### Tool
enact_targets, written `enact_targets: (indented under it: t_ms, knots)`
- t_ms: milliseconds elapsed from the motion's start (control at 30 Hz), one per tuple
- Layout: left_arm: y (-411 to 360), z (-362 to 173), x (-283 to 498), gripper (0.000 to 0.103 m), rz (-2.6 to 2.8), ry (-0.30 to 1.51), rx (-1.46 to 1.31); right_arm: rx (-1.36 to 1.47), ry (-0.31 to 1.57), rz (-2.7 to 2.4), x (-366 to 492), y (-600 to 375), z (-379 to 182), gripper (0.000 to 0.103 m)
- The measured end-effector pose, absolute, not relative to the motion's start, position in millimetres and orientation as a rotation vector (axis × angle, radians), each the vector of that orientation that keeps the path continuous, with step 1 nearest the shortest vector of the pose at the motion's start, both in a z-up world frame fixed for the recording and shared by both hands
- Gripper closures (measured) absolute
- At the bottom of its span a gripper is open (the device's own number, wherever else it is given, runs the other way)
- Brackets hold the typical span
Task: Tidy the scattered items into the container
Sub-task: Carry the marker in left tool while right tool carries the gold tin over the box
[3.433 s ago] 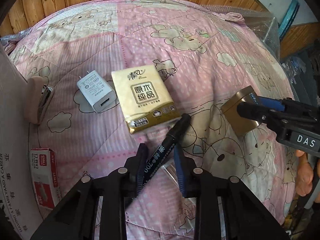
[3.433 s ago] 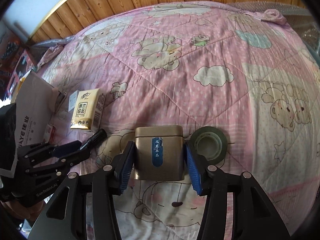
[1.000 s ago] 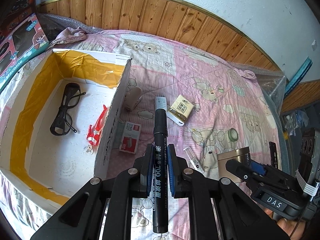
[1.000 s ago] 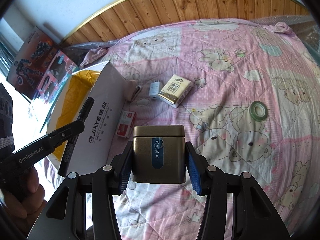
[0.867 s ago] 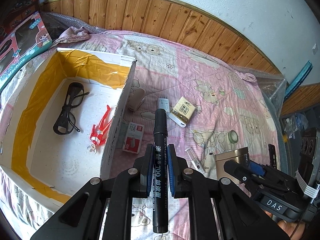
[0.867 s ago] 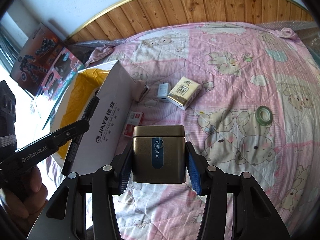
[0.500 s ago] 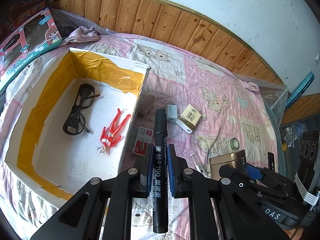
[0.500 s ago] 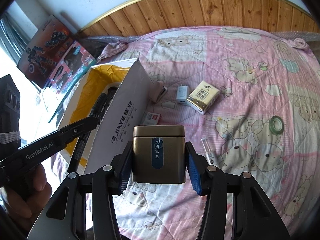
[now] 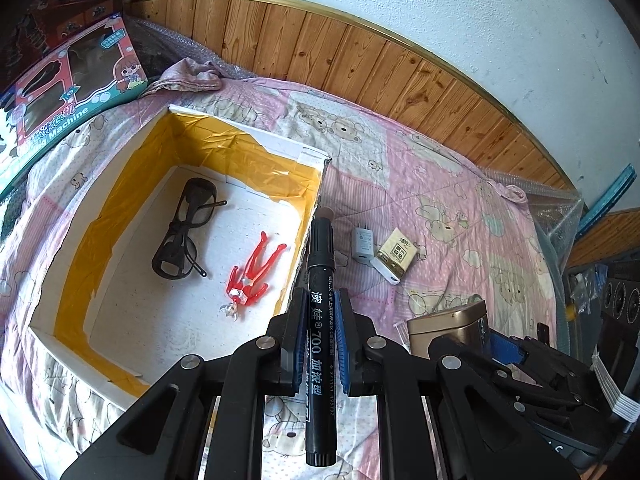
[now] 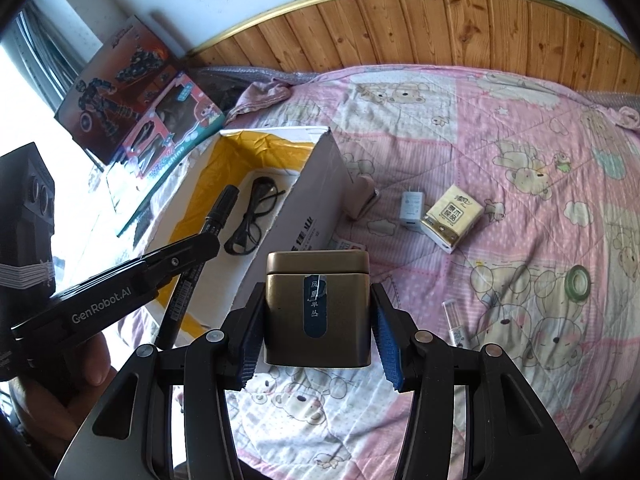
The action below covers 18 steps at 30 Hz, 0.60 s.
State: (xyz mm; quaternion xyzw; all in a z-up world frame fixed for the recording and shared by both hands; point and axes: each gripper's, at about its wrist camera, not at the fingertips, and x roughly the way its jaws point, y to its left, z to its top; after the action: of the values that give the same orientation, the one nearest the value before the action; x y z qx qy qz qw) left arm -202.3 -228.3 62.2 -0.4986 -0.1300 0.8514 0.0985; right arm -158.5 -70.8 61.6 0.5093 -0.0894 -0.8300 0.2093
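leftmost, the white cardboard box [image 9: 308,156] lies open on the pink bear quilt [image 9: 440,200], with black glasses [image 9: 180,236] and a red figure [image 9: 252,272] on its floor and bare room around them. over its right wall, the left gripper [image 9: 319,320] clamps a black marker [image 9: 320,320]. rightward, the right gripper [image 10: 317,340] squeezes a bronze tin [image 10: 317,308] above open quilt.

Home bedroom. Bed covered by a pink quilt [image 10: 500,128] with cartoon bear print, wood-panel wainscot [image 9: 360,64] under a white plastered wall. Boxed kids' toys [image 10: 132,92] lean at the bed's edge (one reads "Machine"). Small household clutter on the quilt: phone charger [image 10: 412,206], tissue pack [image 10: 452,216].
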Motion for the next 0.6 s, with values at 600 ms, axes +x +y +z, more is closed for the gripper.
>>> enact_targets:
  t_ms: [600]
  knots:
    - [-285, 64, -205, 0.089, 2.604, -0.499, -1.500, 1.372, -0.186, -2.205, -177, -121, 72, 0.051]
